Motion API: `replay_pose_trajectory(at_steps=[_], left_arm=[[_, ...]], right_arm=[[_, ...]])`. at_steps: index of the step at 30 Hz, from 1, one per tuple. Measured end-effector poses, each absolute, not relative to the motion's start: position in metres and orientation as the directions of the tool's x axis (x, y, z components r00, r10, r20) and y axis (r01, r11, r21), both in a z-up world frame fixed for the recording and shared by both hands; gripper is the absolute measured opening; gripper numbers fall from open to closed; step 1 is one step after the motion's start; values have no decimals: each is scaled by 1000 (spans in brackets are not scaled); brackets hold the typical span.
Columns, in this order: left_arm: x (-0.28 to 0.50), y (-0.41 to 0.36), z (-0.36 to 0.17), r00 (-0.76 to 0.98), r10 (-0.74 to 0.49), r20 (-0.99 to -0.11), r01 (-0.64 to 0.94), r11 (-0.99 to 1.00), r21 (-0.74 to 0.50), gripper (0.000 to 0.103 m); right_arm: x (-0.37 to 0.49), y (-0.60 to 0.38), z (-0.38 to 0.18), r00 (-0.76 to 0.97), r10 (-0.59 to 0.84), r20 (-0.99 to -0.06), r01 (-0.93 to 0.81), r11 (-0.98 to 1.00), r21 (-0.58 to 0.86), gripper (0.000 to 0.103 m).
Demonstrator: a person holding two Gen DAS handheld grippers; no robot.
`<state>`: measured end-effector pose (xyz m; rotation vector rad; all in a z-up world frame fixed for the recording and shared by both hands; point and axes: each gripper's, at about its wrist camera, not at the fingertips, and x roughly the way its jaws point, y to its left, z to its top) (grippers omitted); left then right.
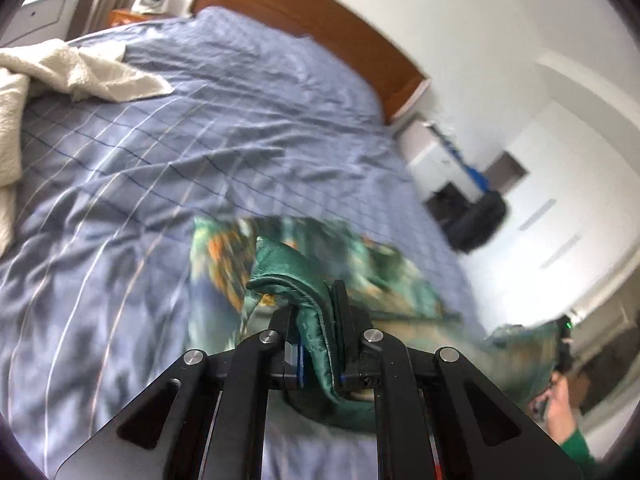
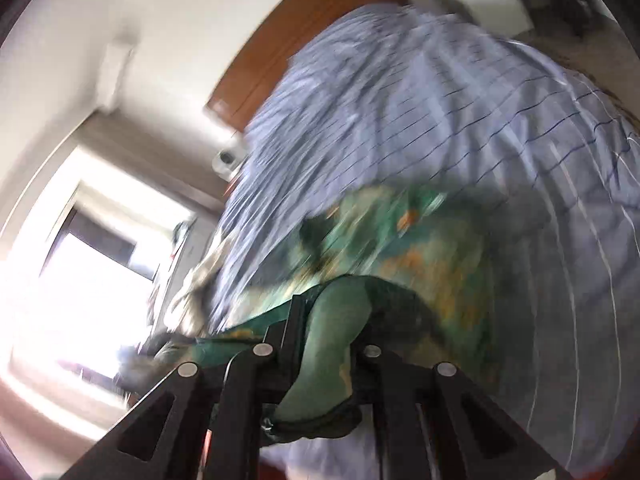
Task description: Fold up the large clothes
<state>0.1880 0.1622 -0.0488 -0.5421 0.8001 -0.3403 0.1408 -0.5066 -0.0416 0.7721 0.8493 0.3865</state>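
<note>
A green patterned garment (image 1: 360,272) with orange and teal print hangs over the blue checked bed (image 1: 200,140). My left gripper (image 1: 314,308) is shut on a thick green hem of the garment. My right gripper (image 2: 324,320) is shut on another green edge of the same garment (image 2: 420,248), which spreads blurred over the bed (image 2: 440,100). In the left wrist view the right gripper (image 1: 562,344) shows at the far right, held by a hand, with the cloth stretched between the two.
A cream towel (image 1: 72,72) lies at the bed's left side. A wooden headboard (image 1: 320,20) stands at the far end. A white nightstand (image 1: 432,160) and a dark bag (image 1: 476,220) stand right of the bed. A bright window (image 2: 80,260) is at the left.
</note>
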Motion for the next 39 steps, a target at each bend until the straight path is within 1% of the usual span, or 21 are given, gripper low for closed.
replay_pose_trajectory(at_steps=[4, 5, 7, 9, 10, 11, 12, 13, 14, 16, 17, 20, 22, 24, 27, 28, 30, 31, 32, 35, 39], left_arm=[[238, 143, -96, 591, -400, -701, 5, 870, -493, 16], [247, 140, -107, 566, -390, -726, -15, 876, -482, 21], [257, 138, -123, 537, -394, -746, -40, 871, -489, 28], [255, 144, -125, 517, -425, -743, -55, 849, -525, 32], [256, 148, -121, 506, -452, -735, -56, 833, -551, 40], [254, 152, -114, 499, -479, -722, -51, 815, -577, 57], [253, 156, -105, 508, -484, -712, -49, 810, -585, 67], [248, 164, -91, 548, -463, -697, -49, 814, -579, 86], [243, 171, -77, 595, -444, -670, -40, 816, -577, 96], [234, 184, -57, 651, -456, -607, -3, 798, -602, 99], [229, 191, -52, 657, -470, -589, 13, 789, -614, 99], [221, 199, -57, 639, -477, -603, 51, 809, -585, 100], [217, 191, -74, 594, -468, -654, 87, 846, -527, 100], [227, 169, -98, 537, -460, -707, 118, 871, -477, 100], [251, 129, -123, 513, -379, -770, 124, 920, -371, 99], [259, 116, -127, 515, -349, -783, 119, 934, -337, 93], [274, 93, -131, 503, -245, -829, 72, 967, -243, 42], [279, 90, -131, 490, -196, -849, 33, 978, -207, 13], [282, 88, -125, 489, -176, -854, -15, 978, -210, 11], [278, 91, -81, 591, -170, -788, -14, 975, -222, 10], [284, 99, -39, 704, -135, -697, -20, 977, -210, 10]], right_arm=[[205, -517, -113, 612, 554, -564, 158, 614, 774, 12], [215, -516, -133, 604, 548, -579, 198, 600, 775, 12], [222, -517, -157, 610, 532, -587, 255, 570, 781, 13], [224, -521, -178, 628, 550, -551, 310, 473, 825, 15], [223, -522, -182, 634, 562, -531, 324, 431, 842, 18], [223, -526, -185, 638, 582, -503, 336, 377, 863, 24], [223, -529, -186, 638, 607, -473, 342, 327, 881, 29], [224, -533, -185, 641, 629, -440, 339, 282, 898, 42], [224, -537, -183, 651, 640, -409, 332, 245, 911, 58], [223, -548, -174, 683, 632, -366, 319, 192, 928, 76], [220, -552, -167, 697, 619, -362, 311, 194, 930, 79], [216, -560, -132, 709, 570, -414, 257, 337, 905, 79], [216, -550, -111, 664, 536, -522, 214, 533, 818, 79], [218, -520, -96, 597, 456, -660, 122, 762, 636, 79], [229, -474, -98, 538, 341, -771, 4, 914, 407, 79], [233, -462, -103, 536, 311, -785, -14, 933, 360, 79], [248, -438, -115, 517, 221, -827, -21, 969, 246, 74], [252, -429, -120, 504, 169, -847, -2, 981, 194, 41], [255, -423, -120, 494, 109, -863, 21, 990, 137, 11], [253, -420, -92, 564, 27, -825, 46, 997, 64, 9], [256, -419, -27, 716, -68, -694, 39, 998, -57, 8]])
